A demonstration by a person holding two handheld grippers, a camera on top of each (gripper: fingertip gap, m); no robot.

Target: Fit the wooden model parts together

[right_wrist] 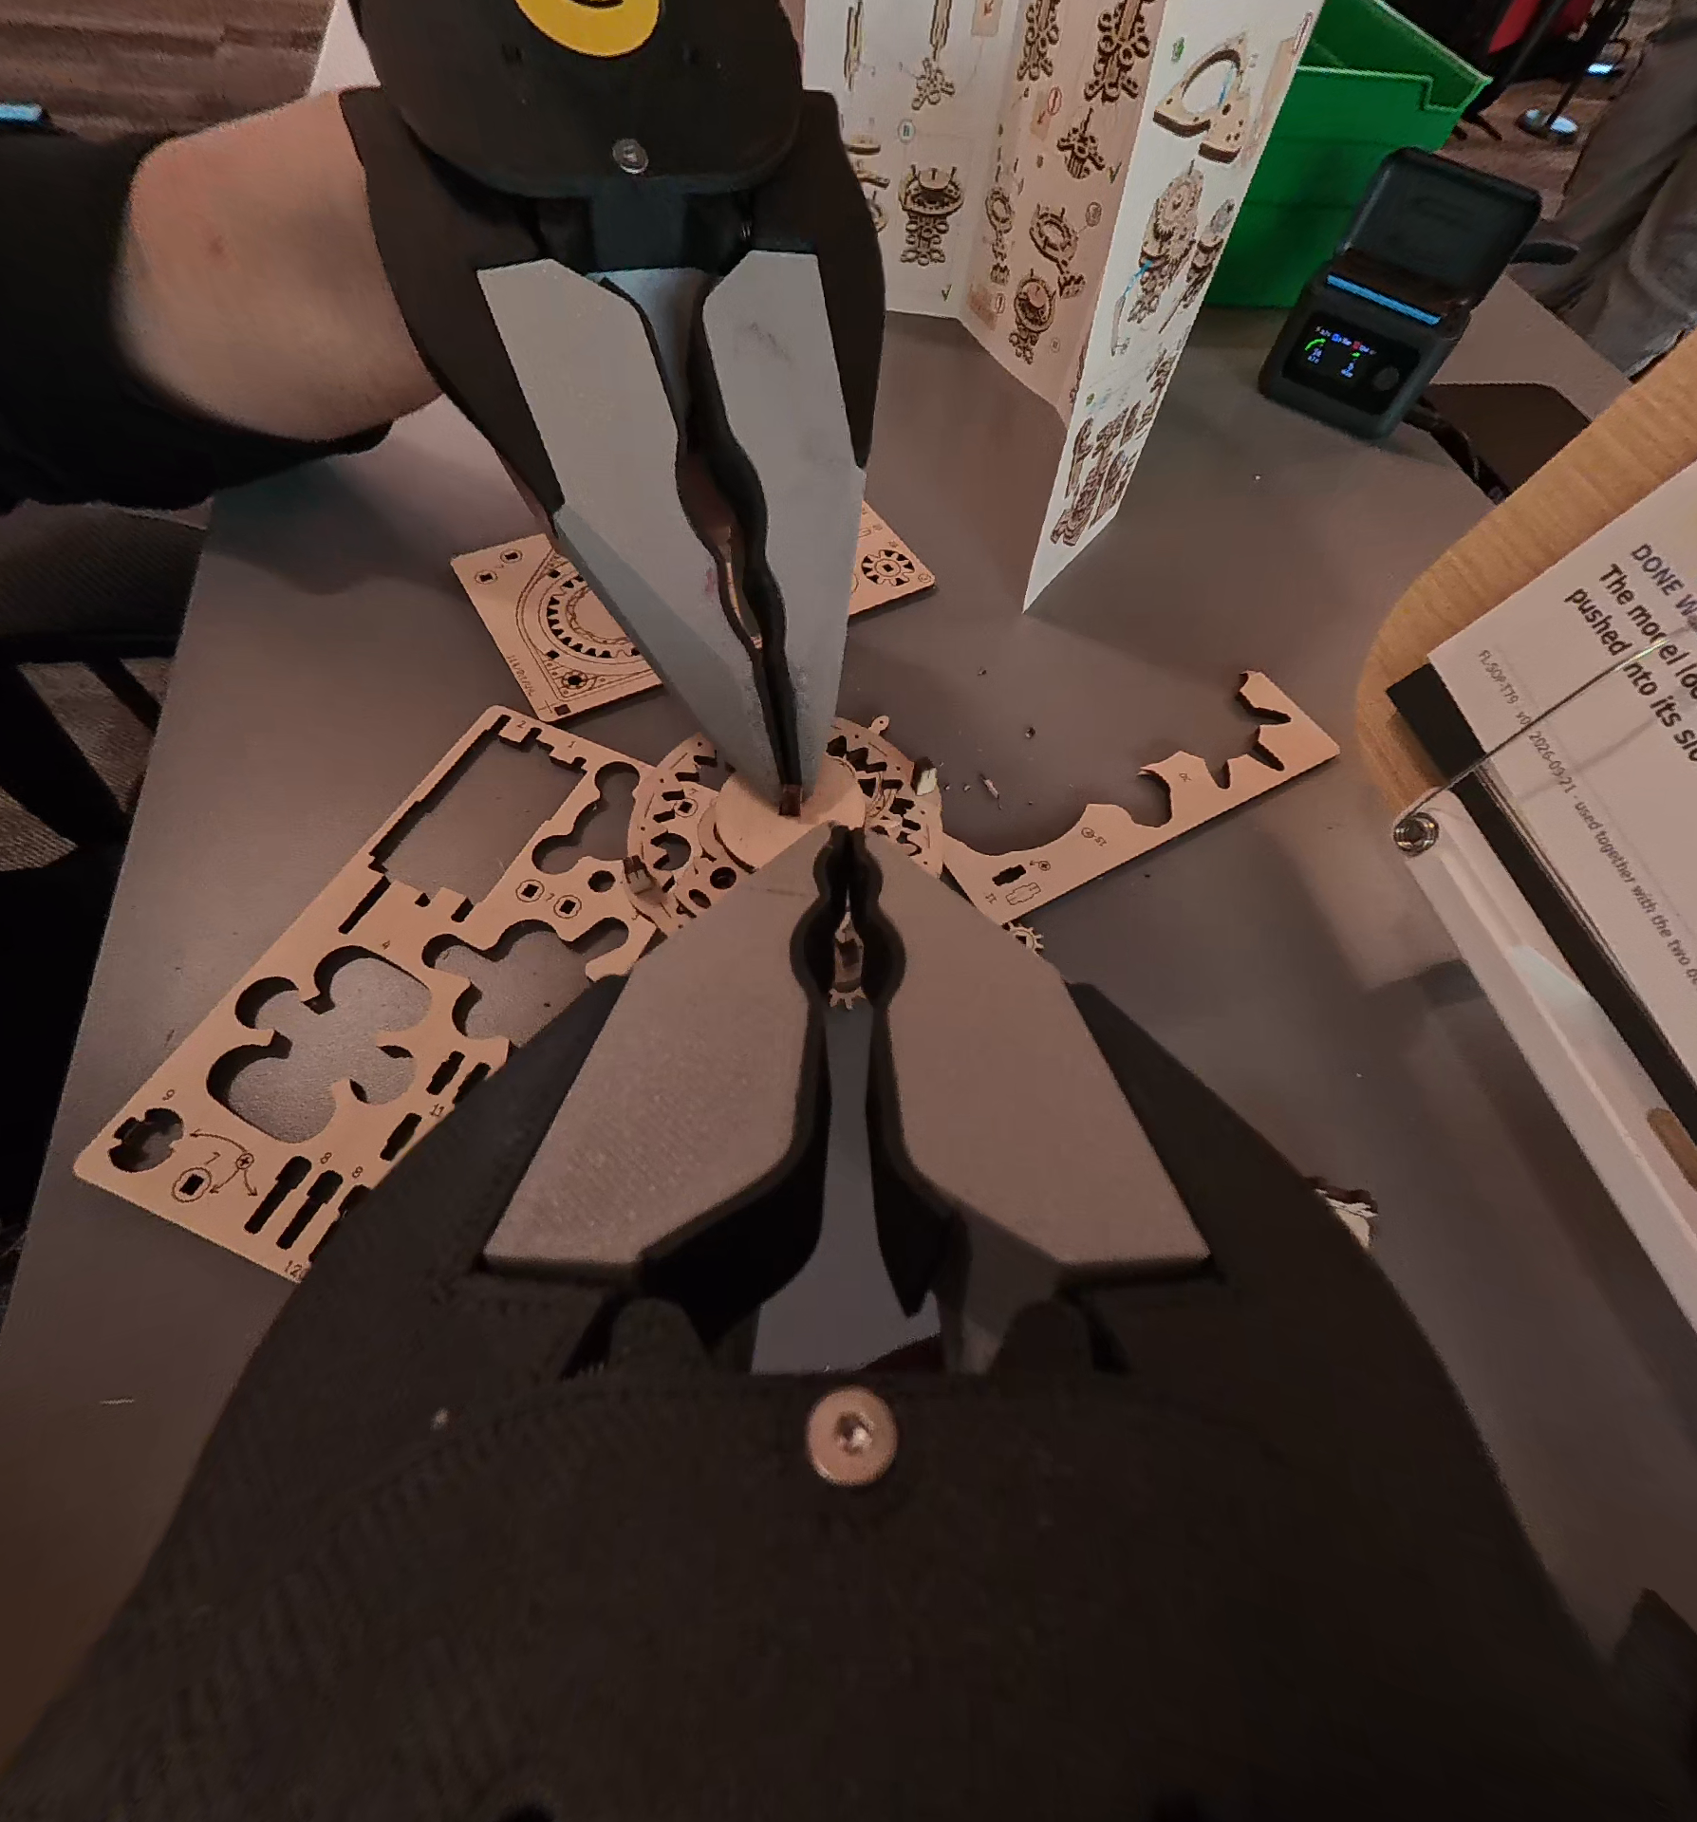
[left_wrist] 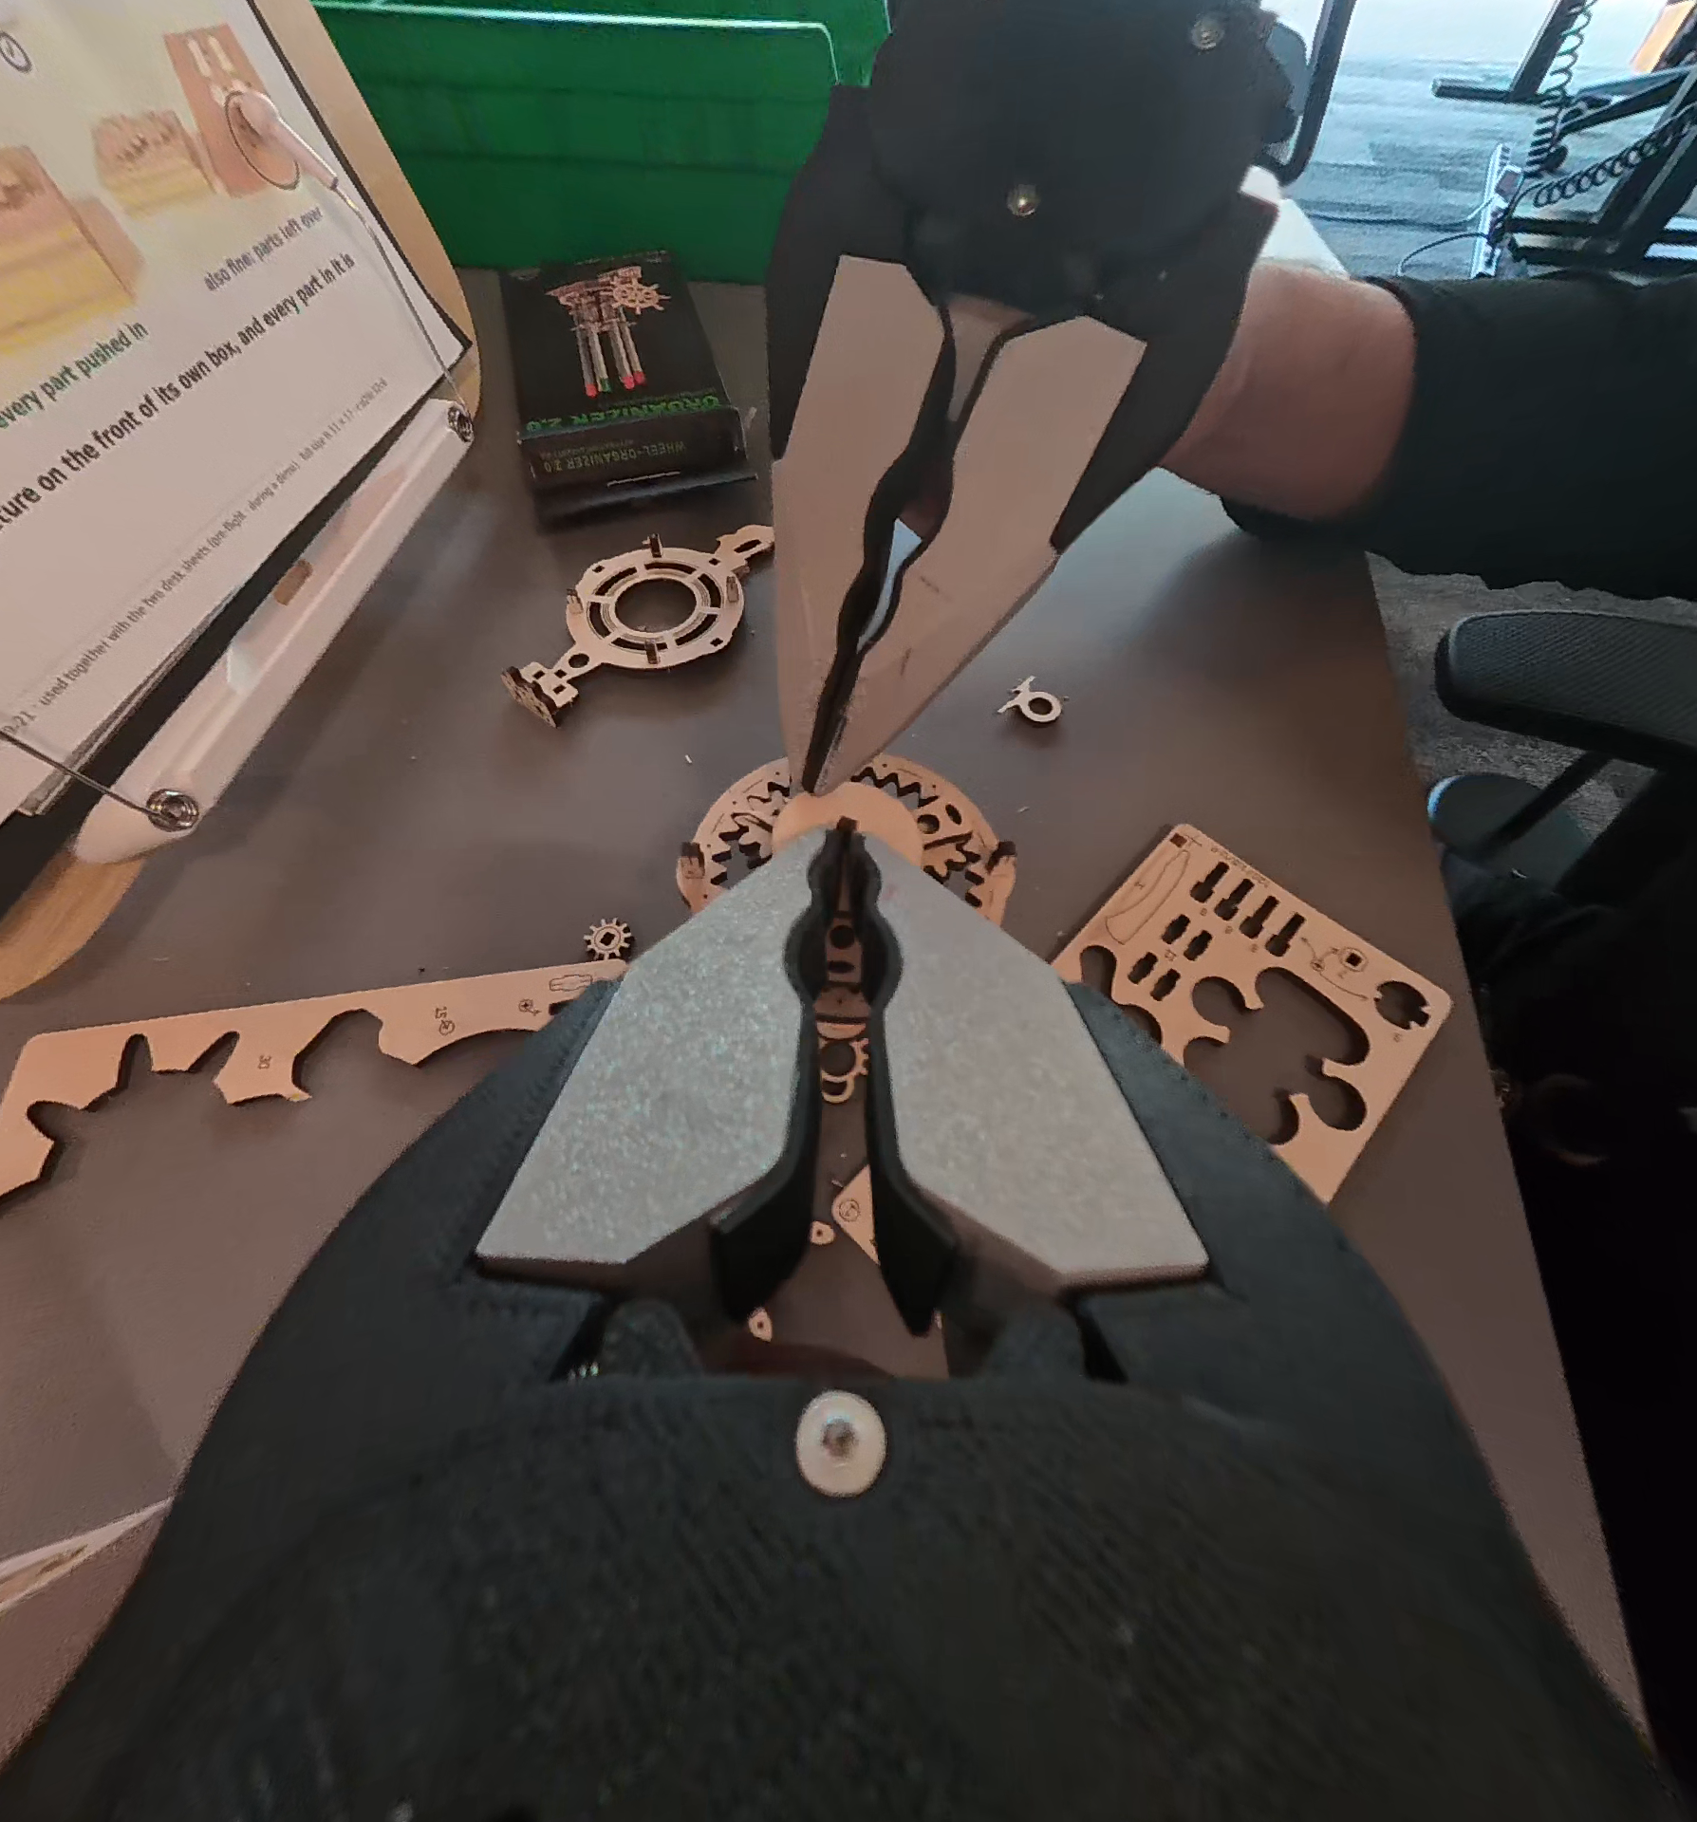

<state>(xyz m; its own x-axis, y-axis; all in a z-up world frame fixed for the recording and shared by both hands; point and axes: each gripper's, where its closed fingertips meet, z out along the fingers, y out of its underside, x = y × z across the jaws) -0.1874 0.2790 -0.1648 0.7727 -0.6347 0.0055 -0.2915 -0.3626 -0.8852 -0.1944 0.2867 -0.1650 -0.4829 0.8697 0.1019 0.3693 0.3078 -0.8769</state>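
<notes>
A round wooden gear assembly (left_wrist: 943,838) lies flat on the grey table (left_wrist: 381,789), with a plain wooden disc (left_wrist: 869,810) at its centre. It also shows in the right wrist view (right_wrist: 677,848), as does the disc (right_wrist: 761,833). My left gripper (left_wrist: 843,838) is shut, its tips down on the near edge of the disc; it comes in from the top of the right wrist view (right_wrist: 787,797). My right gripper (right_wrist: 840,838) is shut, its tips on the opposite edge of the disc; it comes in from the top of the left wrist view (left_wrist: 818,784). The two pairs of tips nearly meet.
A ring-shaped wooden part (left_wrist: 652,616), a small gear (left_wrist: 611,937) and a tiny loose piece (left_wrist: 1032,705) lie nearby. Punched-out wooden sheets (left_wrist: 233,1075) (left_wrist: 1259,996) (right_wrist: 568,631) surround the assembly. A black box (left_wrist: 628,365), green bin (left_wrist: 578,128), instruction stand (left_wrist: 135,394), folded leaflet (right_wrist: 1101,246) and small screen device (right_wrist: 1367,325) stand behind. Less than 4 cm separates the two grippers' tips.
</notes>
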